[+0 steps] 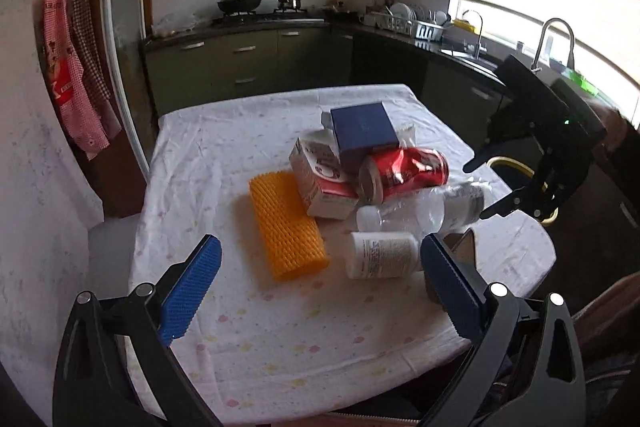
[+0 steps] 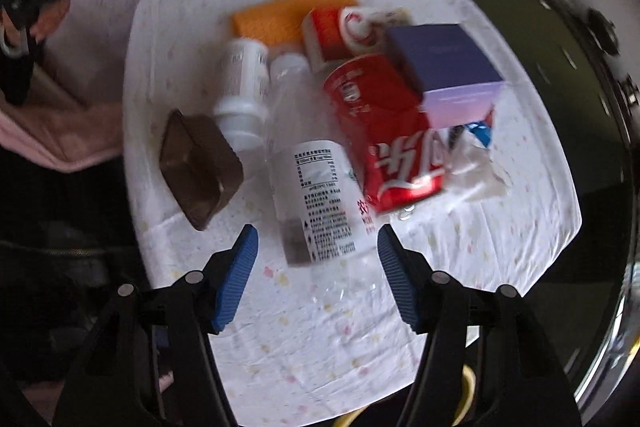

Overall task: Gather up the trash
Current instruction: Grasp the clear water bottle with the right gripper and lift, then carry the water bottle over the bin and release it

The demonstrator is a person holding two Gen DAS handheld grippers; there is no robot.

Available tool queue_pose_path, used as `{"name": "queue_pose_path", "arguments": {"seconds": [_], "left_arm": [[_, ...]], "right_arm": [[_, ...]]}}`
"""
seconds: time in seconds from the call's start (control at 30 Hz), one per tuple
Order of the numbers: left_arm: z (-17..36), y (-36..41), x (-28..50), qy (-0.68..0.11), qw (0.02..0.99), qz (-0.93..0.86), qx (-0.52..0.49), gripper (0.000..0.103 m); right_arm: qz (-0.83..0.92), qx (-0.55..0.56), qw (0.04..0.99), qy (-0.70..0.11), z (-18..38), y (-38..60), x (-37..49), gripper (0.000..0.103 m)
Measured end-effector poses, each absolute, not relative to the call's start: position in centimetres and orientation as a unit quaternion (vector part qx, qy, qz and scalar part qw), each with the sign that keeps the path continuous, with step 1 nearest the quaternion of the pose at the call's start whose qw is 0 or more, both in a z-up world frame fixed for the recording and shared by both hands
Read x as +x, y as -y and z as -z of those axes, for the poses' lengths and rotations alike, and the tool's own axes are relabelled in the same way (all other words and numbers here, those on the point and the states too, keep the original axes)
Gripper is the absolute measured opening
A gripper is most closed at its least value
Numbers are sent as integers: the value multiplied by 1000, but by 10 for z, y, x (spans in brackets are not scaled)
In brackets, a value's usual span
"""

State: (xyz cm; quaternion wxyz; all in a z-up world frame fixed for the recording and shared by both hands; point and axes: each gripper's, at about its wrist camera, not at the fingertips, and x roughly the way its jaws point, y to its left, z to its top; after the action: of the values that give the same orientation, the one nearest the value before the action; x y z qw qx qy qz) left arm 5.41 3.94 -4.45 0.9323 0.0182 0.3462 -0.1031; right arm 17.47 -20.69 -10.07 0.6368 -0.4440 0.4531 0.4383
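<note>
So the trash is all bunched near the middle of the table (image 1: 240, 327), which has a white dotted cloth on it. Count: one red can (image 1: 404, 173) lying on its side, one clear bottle (image 2: 316, 195) lying flat and looking empty, one white pill bottle (image 1: 380, 255) also on its side (can't see inside it), one blue box (image 1: 366, 129) perched on top of the heap, one red and white carton (image 1: 324, 183) leaning under it, one orange spiky mat (image 1: 286, 227), one brown plastic tray (image 2: 200, 167) with nothing in it, and a crumpled wrapper (image 2: 476, 159) beside the can. The can touches the clear bottle and the blue box.

The tray sits close to the table edge on the person's side. Bare cloth runs all around the pile, widest on the near side in the right wrist view.

Left gripper (image 1: 320, 295) is spread wide with nothing in it, hovering over the near edge with the pill bottle just beside one finger. Right gripper (image 2: 316, 279) is also wide apart and empty, fingers either side of the clear bottle's bottom end, not touching.
</note>
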Motion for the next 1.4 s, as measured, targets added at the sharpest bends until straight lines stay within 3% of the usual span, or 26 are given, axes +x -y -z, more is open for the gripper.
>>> {"name": "queue_pose_path", "arguments": {"seconds": [0.7,1.07,1.4], "left_arm": [[74,-55,67,-370,921,118,-21,98],[76,-45,68,-373,920,124,-13,98],[74,-37,67,-371,920,128,-6,98]], "right_arm": [[-422,-484,608,-467,140,190,188,56],[-411,-490,631,-438,115,207,158,54],[-445,-387,668,-453,75,234,158,54]]}}
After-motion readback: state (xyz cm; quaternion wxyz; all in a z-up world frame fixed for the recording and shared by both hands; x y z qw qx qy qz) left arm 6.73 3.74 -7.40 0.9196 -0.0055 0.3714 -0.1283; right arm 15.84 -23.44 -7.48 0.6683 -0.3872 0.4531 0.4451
